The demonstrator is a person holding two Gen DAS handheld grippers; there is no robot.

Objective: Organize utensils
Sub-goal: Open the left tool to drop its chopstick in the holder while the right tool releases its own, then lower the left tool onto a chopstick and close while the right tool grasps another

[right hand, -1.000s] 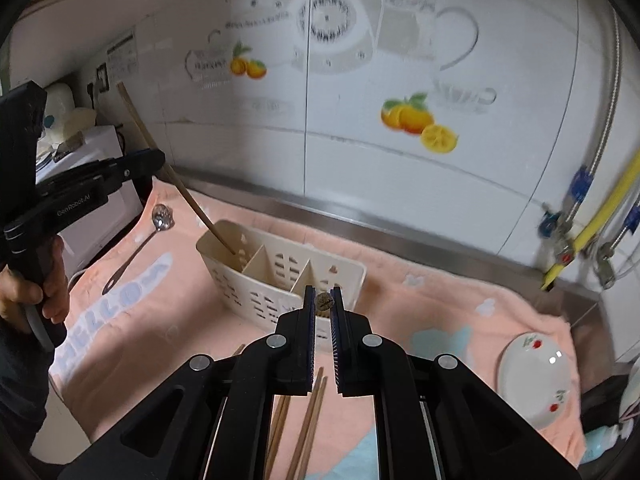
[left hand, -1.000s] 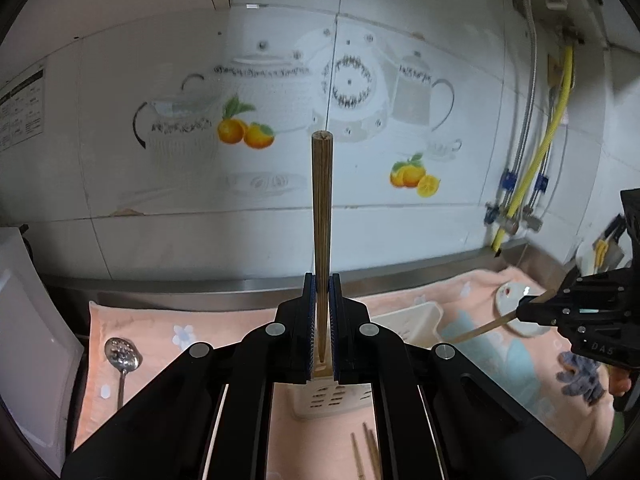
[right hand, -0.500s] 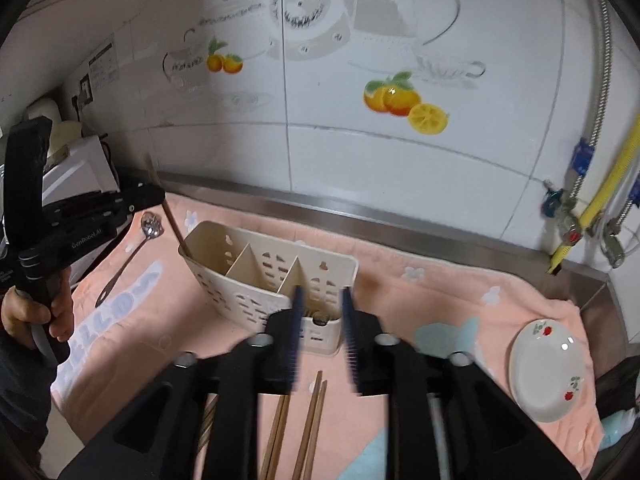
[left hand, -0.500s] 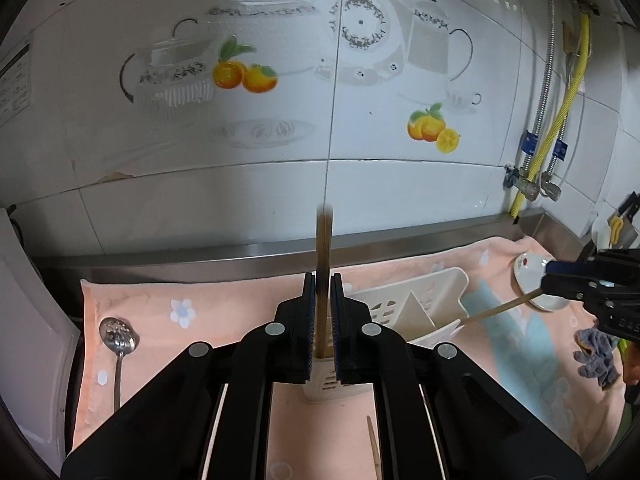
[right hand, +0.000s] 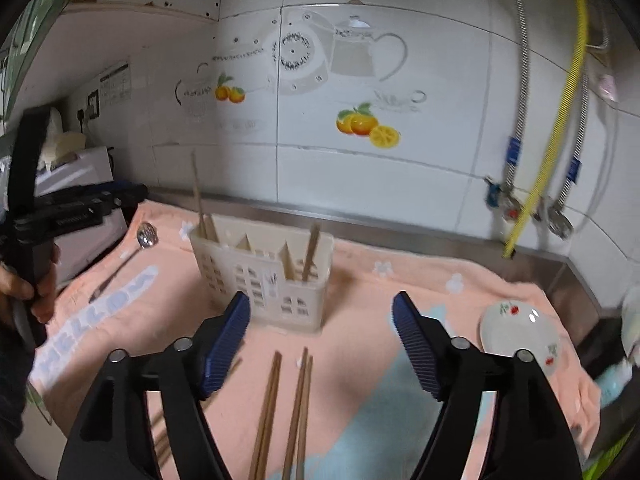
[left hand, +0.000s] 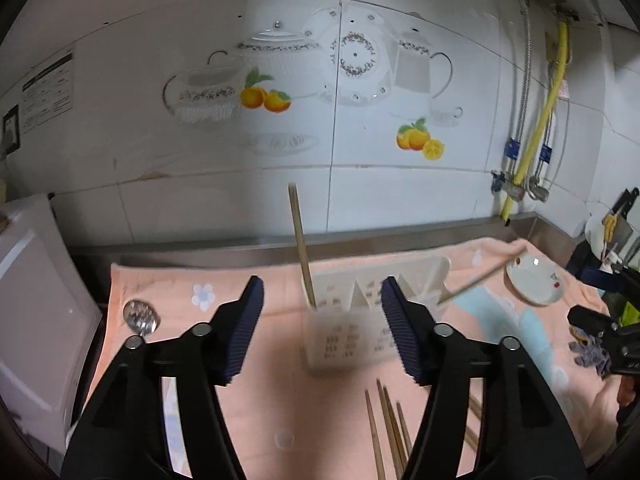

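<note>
Chopsticks stand now in the white caddy point(right hand: 276, 276); one chopstick point(left hand: 302, 248) leans in its left end compartment and another chopstick point(left hand: 480, 276) slants out of its right end; a second ago each of them was clamped in a gripper, and now both are let go; the caddy stands on the peach towel point(right hand: 360, 280), near the steel ledge at the wall.

The left gripper point(left hand: 322, 320) has its jaws apart and still opening, with nothing pressed between the pads; the caddy and the upright chopstick lie beyond the tips, about 12 o'clock from them; the right gripper point(right hand: 320, 336) is also wide and opening, empty; the caddy is at about 11 o'clock from its tips, and loose chopsticks point(right hand: 296, 404) lie on the towel between its fingers, toward 6 o'clock.

The right wrist view shows the left gripper from the side at 9 o'clock, with a hand point(right hand: 24, 288) around its handle, and two sticks in the left compartment of the caddy, which the left view blurs; it shows also the word printed on the towel. The left wrist view shows the right gripper point(left hand: 600, 300) at 3 o'clock. A slotted spoon point(left hand: 140, 316) lies on the towel at 9 o'clock of the caddy; a small plate point(right hand: 520, 332) with a red print lies at 3 o'clock of it.
</note>
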